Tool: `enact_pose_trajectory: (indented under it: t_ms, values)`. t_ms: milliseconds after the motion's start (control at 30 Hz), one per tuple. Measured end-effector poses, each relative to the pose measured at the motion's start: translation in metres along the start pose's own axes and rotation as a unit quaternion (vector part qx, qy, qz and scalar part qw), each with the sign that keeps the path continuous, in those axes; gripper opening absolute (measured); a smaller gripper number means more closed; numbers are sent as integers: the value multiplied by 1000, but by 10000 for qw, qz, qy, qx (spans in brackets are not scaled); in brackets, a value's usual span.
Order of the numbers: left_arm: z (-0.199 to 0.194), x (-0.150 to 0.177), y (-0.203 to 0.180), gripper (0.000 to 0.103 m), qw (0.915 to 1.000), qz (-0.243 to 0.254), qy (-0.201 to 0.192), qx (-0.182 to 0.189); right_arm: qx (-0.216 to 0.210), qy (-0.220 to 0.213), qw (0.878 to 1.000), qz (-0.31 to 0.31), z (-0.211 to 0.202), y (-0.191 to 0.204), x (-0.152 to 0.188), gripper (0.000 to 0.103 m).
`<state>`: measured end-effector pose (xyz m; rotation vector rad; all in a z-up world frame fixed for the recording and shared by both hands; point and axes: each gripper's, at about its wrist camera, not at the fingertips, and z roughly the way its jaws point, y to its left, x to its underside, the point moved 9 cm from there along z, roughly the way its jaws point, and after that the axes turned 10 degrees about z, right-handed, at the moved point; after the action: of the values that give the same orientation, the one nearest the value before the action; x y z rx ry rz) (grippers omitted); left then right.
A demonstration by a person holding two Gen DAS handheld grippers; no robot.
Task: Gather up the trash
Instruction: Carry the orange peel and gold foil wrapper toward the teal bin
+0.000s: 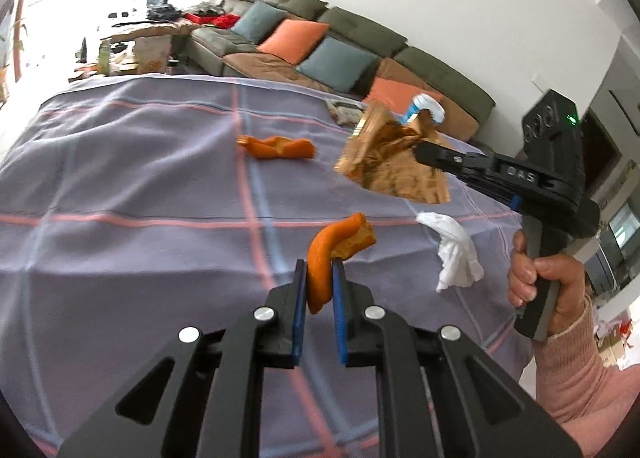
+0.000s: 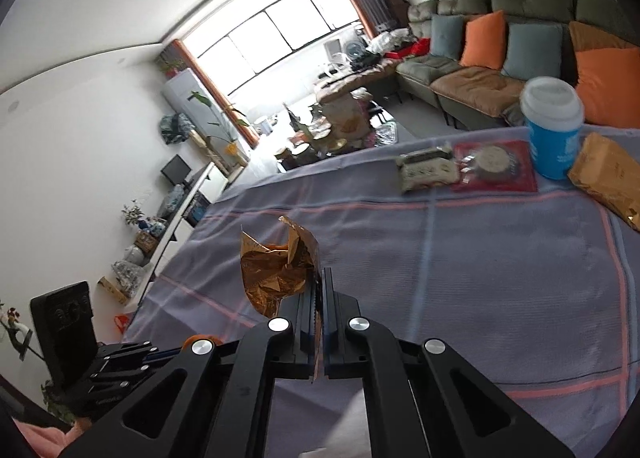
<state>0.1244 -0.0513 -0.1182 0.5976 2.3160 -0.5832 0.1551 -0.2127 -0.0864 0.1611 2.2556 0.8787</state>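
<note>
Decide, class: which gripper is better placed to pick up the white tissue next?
Neither is free: the left gripper holds an orange peel, the right gripper a gold wrapper. Right hovers nearer the tissue.

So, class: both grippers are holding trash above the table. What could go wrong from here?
1. The left gripper pinches only the peel's lower end; the curled top could swing or slip out.
2. The right gripper clamps just an edge of the crumpled wrapper, which might tear or slide free.
3. A tissue and another peel lie on the cloth, easily missed.
</note>
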Motion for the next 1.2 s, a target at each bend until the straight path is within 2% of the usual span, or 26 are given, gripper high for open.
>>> enact_pose_trajectory:
  t_ms: [300,700,1200]
  values:
    - [-37,12,33,13,9986,-215,-195,-440,-417,112,9990,-117,12,42,13,3]
    - [-69,28,59,13,9955,-445,-388,-744,-766,491,9952,-370,43,90,41,3]
    - [-110,46,96,13,9887,-771,-569,-1155,-1114,842,9885,-573,79,134,57,3]
